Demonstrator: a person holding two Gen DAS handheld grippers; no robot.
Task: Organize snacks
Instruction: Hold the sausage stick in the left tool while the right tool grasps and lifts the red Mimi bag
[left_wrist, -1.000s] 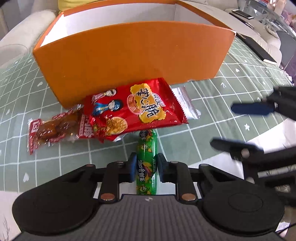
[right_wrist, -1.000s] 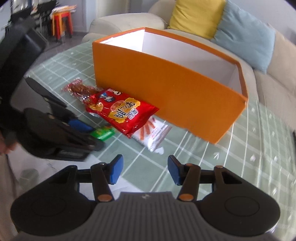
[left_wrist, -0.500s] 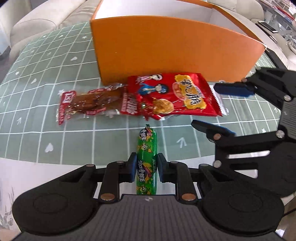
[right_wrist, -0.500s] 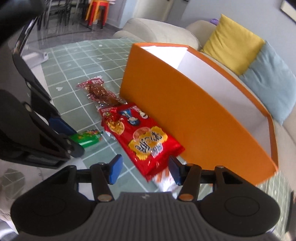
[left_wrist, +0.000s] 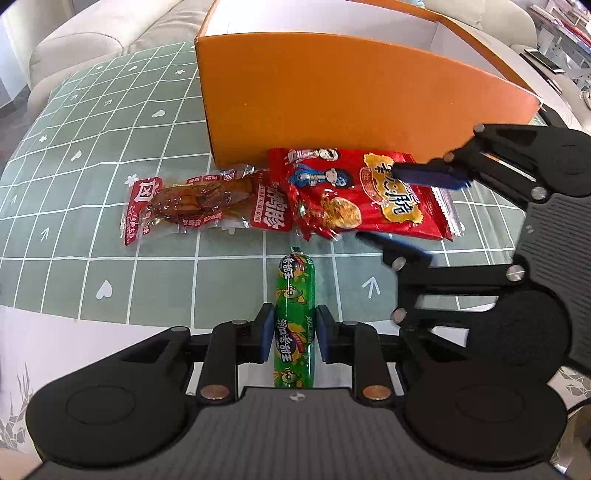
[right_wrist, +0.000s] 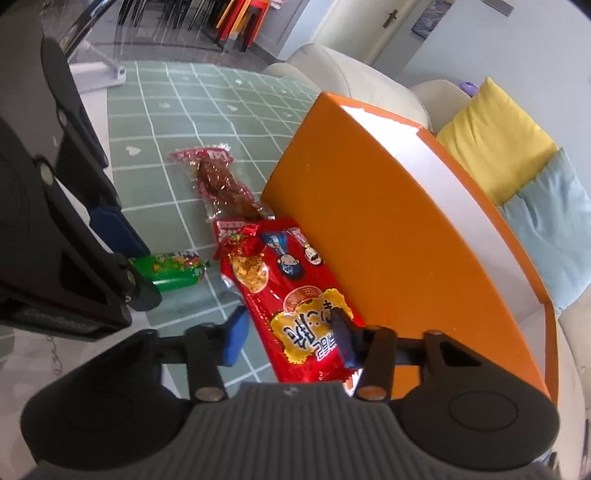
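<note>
Snacks lie in a loose row on the bench (left_wrist: 66, 206) at the foot of the orange box (left_wrist: 332, 96), which looks like the place they are meant to end up. The red crisp packet (left_wrist: 362, 199) lies flat just in front of the box's near wall, close against it. The clear vacuum pack of braised meat (left_wrist: 192, 203) lies by the box's left front corner, one end tucked under the crisp packet. A white wrapper (left_wrist: 448, 206) peeks out from beneath the crisp packet on the side away from that corner; too little shows to name it.

The green sausage stick (left_wrist: 294, 314) is further out from the box, pointing toward it. The left hand-held gripper (left_wrist: 293, 334) is clamped on the sausage's middle, a pad on each side, a sensible grip for a slim, firm tube that would roll otherwise. Whether it is lifted clear of the bench I cannot tell.

The right hand-held gripper (right_wrist: 288, 341) is spread wide and straddles the end of the crisp packet, one finger near each long edge, not yet pinching. Approaching along the box wall probably lets it catch the puffy bag across its width; a gentle squeeze would suit the fragile contents.
</note>
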